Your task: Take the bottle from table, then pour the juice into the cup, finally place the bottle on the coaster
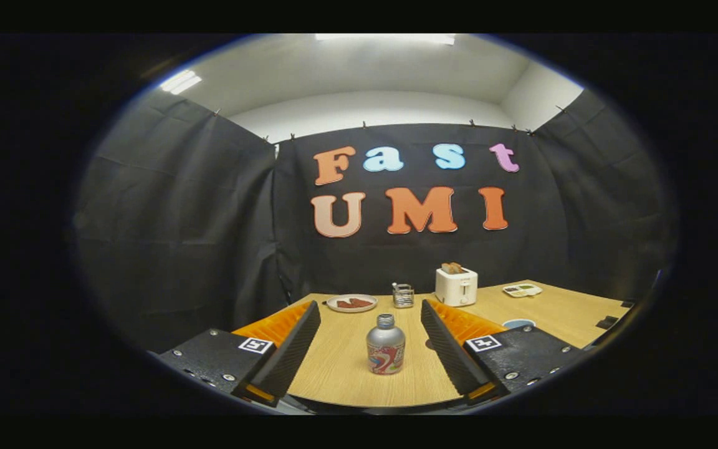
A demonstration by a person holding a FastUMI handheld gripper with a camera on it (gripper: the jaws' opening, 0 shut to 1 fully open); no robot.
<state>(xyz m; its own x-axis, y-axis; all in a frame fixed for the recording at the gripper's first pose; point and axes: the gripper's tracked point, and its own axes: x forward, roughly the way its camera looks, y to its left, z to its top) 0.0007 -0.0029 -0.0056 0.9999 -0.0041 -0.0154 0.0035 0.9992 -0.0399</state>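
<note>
A small silver bottle [386, 345] with a red and blue label and a grey cap stands upright on the wooden table [334, 368]. My gripper [370, 305] is open, one finger on each side of the bottle, with a gap on both sides and no contact. A small clear cup [402, 295] with a dark pattern stands beyond the fingertips, near the table's back edge. A round light-blue thing [518, 323], possibly the coaster, peeks out behind the right finger and is mostly hidden.
A white toaster [456, 285] with toast in it stands at the back, right of the clear cup. A white plate [351, 303] with reddish food lies at the back left. A small white tray [521, 289] and a dark object [606, 322] sit to the right.
</note>
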